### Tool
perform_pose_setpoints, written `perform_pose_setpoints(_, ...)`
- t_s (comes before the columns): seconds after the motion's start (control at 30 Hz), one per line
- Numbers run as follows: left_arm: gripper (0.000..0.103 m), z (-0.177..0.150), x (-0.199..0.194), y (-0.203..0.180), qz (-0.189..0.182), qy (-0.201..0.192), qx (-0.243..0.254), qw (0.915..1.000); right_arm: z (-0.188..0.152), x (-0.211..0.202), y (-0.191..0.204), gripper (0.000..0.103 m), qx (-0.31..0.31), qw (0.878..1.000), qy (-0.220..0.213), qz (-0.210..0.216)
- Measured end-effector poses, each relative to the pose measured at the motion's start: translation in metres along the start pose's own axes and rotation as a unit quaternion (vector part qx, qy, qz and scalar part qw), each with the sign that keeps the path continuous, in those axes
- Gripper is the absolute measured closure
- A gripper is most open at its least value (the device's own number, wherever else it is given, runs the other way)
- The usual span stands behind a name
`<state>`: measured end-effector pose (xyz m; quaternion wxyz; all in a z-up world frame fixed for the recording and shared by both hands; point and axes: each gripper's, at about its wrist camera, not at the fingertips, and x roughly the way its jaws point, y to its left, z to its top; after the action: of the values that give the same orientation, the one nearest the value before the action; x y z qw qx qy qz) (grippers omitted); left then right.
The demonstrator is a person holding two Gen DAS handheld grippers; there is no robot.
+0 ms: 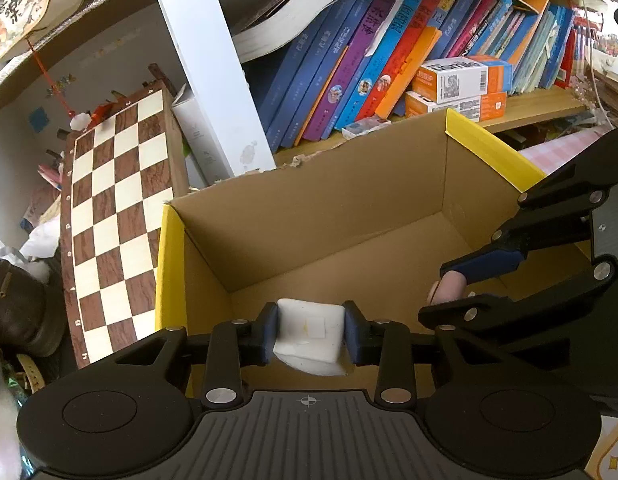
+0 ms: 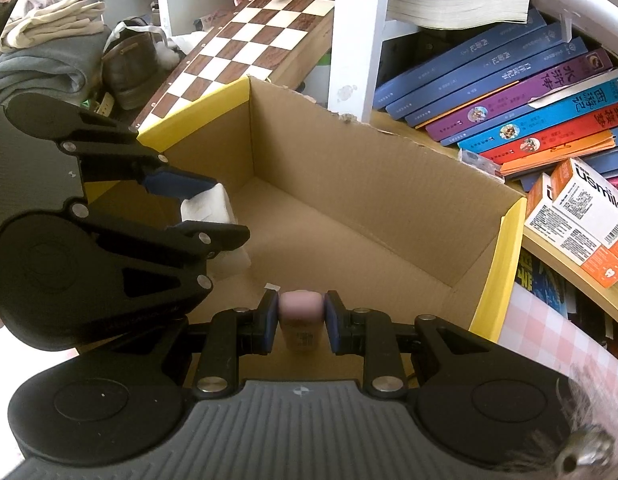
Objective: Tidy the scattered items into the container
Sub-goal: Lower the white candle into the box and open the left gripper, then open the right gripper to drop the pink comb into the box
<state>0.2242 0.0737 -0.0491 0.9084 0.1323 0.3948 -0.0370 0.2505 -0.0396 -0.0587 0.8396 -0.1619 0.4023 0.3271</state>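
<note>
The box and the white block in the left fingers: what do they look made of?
The box looks like corrugated cardboard: brown matte walls, ragged torn back edge, yellow coating on the side flaps. The white block looks soft, possibly foam or a wrapped tissue pack; its matte surface dents slightly between the fingers. Cannot say for sure.

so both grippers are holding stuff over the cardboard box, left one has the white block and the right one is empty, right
Not quite: the right gripper is not empty. Its jaws are shut on a small pink-capped bottle, as the right wrist view shows. The rest stands: the left gripper holds the white block, both over the cardboard box.
</note>
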Motion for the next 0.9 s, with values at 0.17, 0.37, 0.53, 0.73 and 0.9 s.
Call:
perform_pose_setpoints(0.17, 0.065, -0.001, -0.001, 0.0, 0.005, -0.002, 0.0, 1.0, 0.001, 0.001, 0.001, 0.079, -0.004, 1.0, 0.004, -0.002)
perform_pose_setpoints(0.37, 0.051, -0.001, -0.007, 0.003, 0.014, -0.017, -0.002, 0.9997, 0.001, 0.002, 0.001, 0.079, 0.0, 1.0, 0.006, -0.003)
perform_pose_setpoints(0.53, 0.042, 0.0, -0.015, 0.005, 0.018, -0.032, -0.005, 0.9993, 0.001, 0.002, 0.003, 0.079, -0.005, 1.0, 0.009, -0.007)
perform_pose_setpoints(0.73, 0.033, 0.0, -0.025, 0.005, 0.025, -0.046, -0.005, 0.9986, 0.001, 0.003, 0.003, 0.079, -0.006, 1.0, 0.013, -0.011)
perform_pose_setpoints(0.9, 0.028, 0.001, -0.033, 0.007, 0.029, -0.058, -0.009, 0.9979, 0.001, 0.002, 0.004, 0.08, -0.006, 1.0, 0.011, -0.015)
